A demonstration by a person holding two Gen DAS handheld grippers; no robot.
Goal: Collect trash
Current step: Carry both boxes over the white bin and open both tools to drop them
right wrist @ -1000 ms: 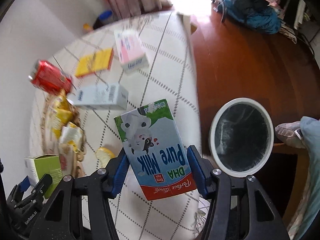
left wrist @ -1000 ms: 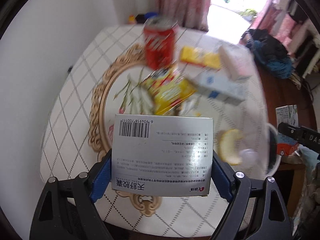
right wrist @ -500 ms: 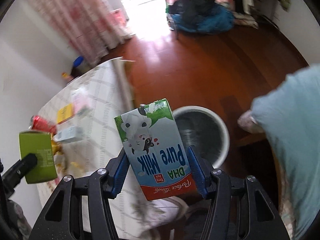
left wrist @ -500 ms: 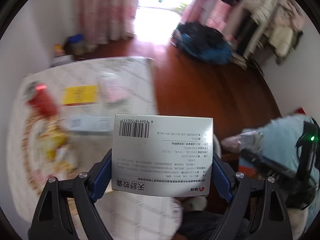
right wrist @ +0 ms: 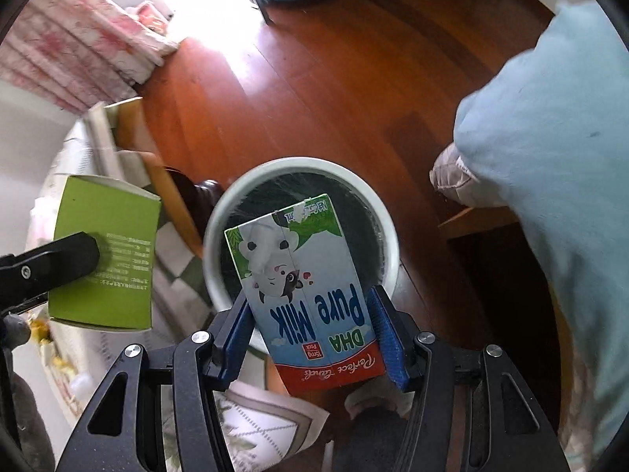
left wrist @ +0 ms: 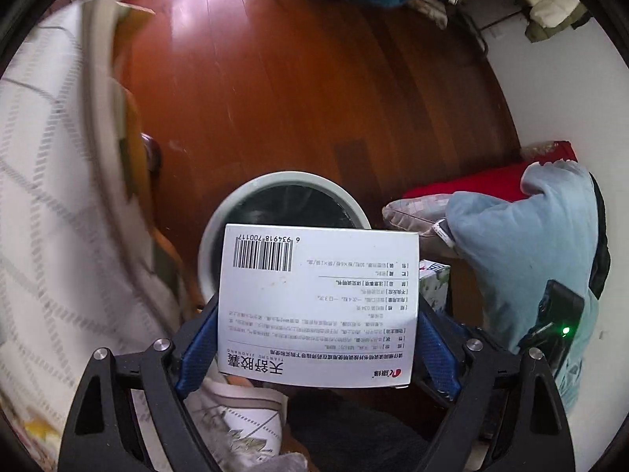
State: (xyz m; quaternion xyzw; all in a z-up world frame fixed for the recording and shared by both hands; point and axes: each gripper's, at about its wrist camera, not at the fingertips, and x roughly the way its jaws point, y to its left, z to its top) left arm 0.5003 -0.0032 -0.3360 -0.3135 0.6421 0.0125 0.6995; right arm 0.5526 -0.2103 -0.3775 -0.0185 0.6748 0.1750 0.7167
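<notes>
**Left wrist view: both grippers loaded and held over the bin**

Left wrist view showed the left gripper [left wrist: 318,338] with its blue fingers [left wrist: 198,348] clenched on a white medicine box [left wrist: 318,306], gripped by its two side edges. The barcode face was turned to the camera and the print read upside down. The box was held above the round white-rimmed trash bin [left wrist: 251,196], which stood on the wooden floor [left wrist: 298,78] and was lined with a dark bag. The box covered the near part of the bin's opening. The bench [left wrist: 51,196], covered in a diamond-pattern cloth, lay to the left and was blurred. A light-blue sleeve [left wrist: 526,244] occupied the right side of the frame.

Right wrist view showed the right gripper [right wrist: 310,338] with its fingers [right wrist: 385,338] grasping a milk carton [right wrist: 302,295] marked "DHA Pure Milk", held by its lower end and tilted slightly. The carton's upper end was over the dark mouth of the bin [right wrist: 220,244]. To the left, the medicine box [right wrist: 106,255] showed its green side, pinched by a black finger [right wrist: 51,263] of the left gripper, beside the bin's rim and apart from the carton. The bench edge [right wrist: 98,129] sat behind it.
</notes>
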